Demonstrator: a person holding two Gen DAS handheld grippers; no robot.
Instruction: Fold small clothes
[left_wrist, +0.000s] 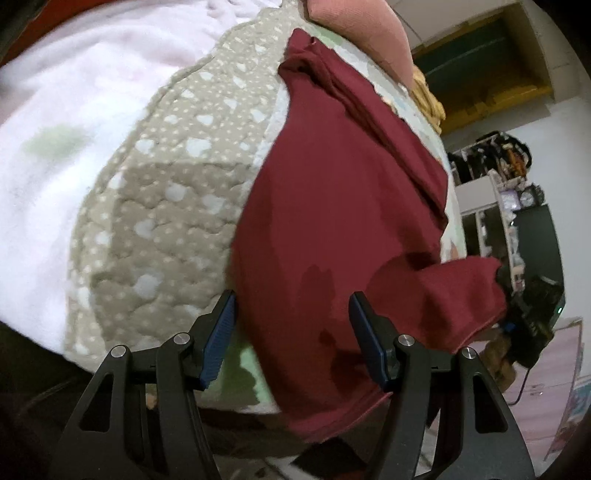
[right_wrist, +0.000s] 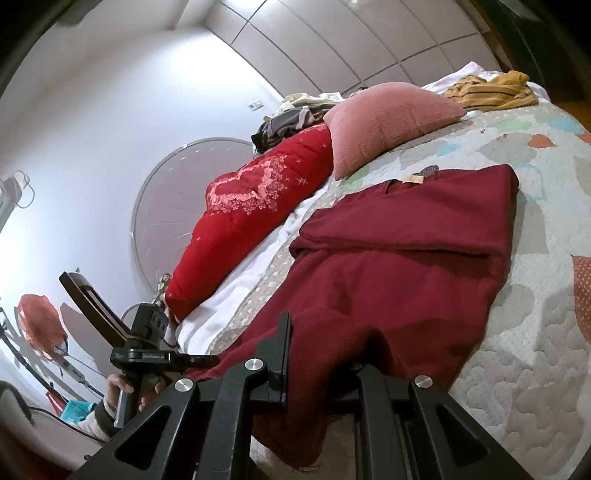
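With the dark red knit garment lying partly folded on the quilted patchwork bedspread, its hem pinched shut in the right claw, the left claw (fingers apart, astride the hem) should close, then both lift evenly.

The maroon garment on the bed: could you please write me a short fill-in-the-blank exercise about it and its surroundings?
1. The maroon garment lies spread on the ____.
2. The left tongs stand ____, with the garment's edge between their fingers.
3. The cushion beyond the garment is ____ in colour.

Missing words: bed; open; pink.
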